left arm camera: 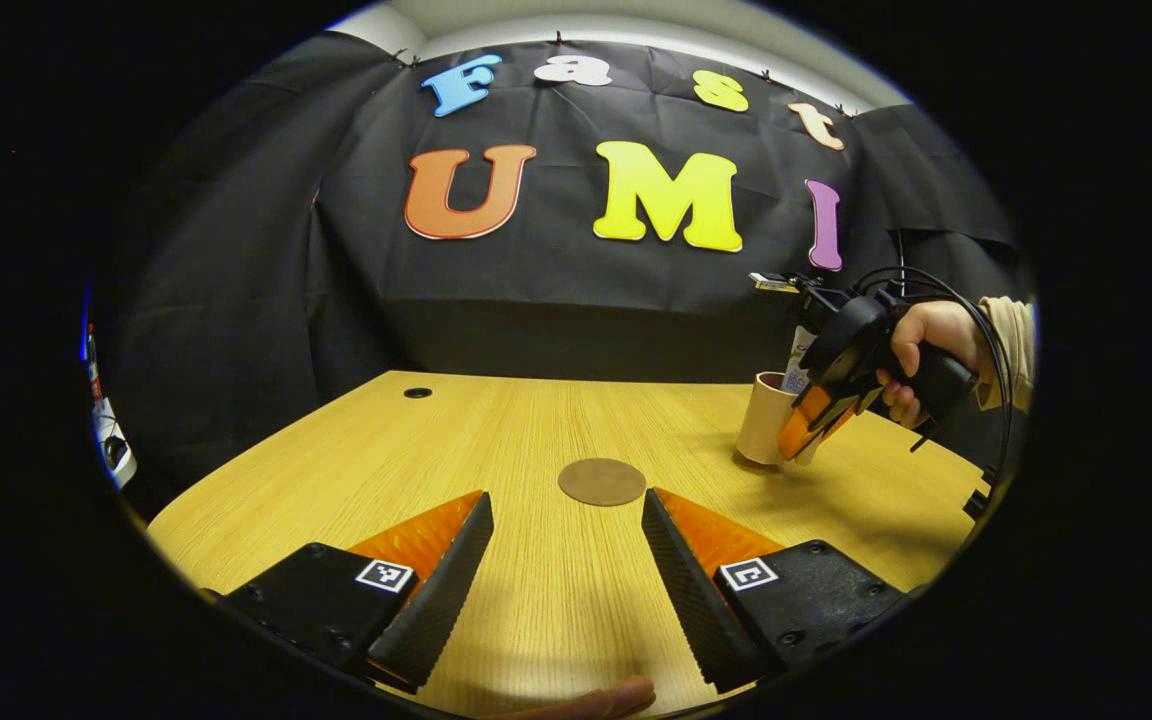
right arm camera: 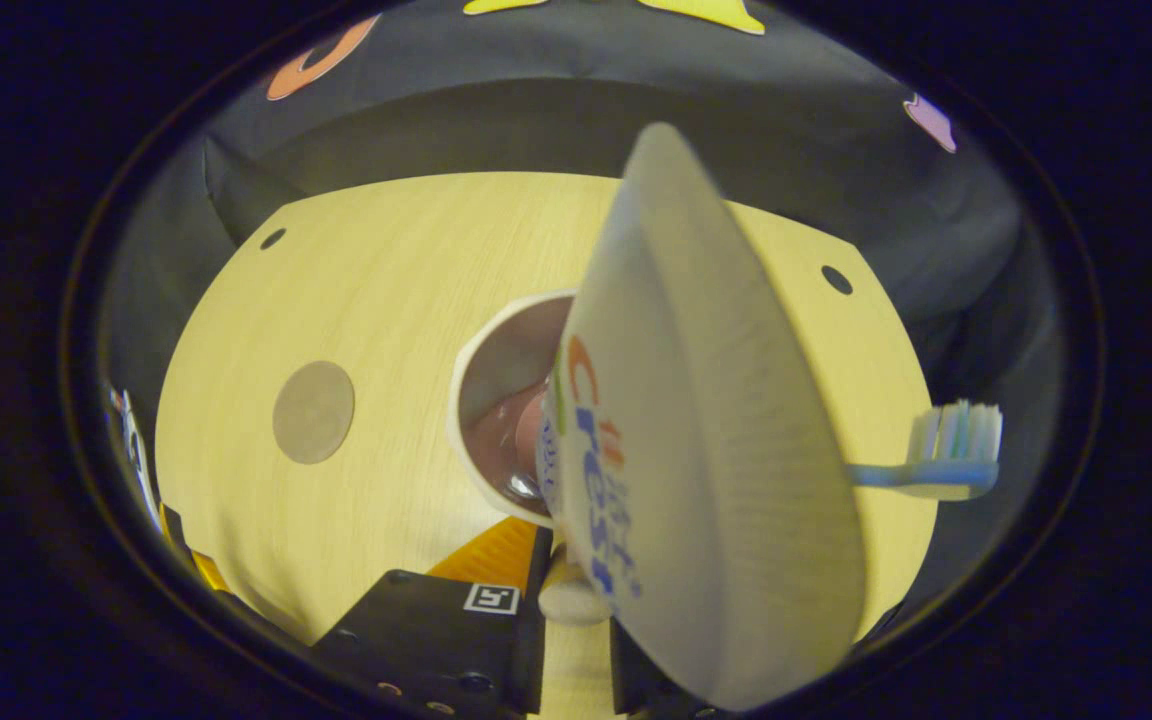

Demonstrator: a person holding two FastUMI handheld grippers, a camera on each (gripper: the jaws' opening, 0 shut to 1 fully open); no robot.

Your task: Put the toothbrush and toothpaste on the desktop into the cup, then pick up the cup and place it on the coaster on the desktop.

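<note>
In the right gripper view, my right gripper (right arm camera: pixel 576 612) is shut on the cap end of a white toothpaste tube (right arm camera: pixel 706 440), which stands up in front of the camera. Just beyond it is the open mouth of a tan cup (right arm camera: pixel 496 380) on the wooden desk. A blue toothbrush (right arm camera: pixel 951 450) pokes out to the right, its handle hidden behind the tube. The round brown coaster (right arm camera: pixel 313 412) lies left of the cup. In the left gripper view, my left gripper (left arm camera: pixel 566 545) is open over the desk, just short of the coaster (left arm camera: pixel 601 481). The right gripper (left arm camera: pixel 814 425) sits against the cup (left arm camera: pixel 762 430).
A hand (left arm camera: pixel 921 350) in a beige sleeve holds the right gripper, with a black cable looping above it. The wooden desk (left arm camera: pixel 496 420) has a small cable hole (left arm camera: pixel 417 392) at the back left and another at the back right (right arm camera: pixel 836 279). A fingertip (left arm camera: pixel 616 695) shows at the near edge.
</note>
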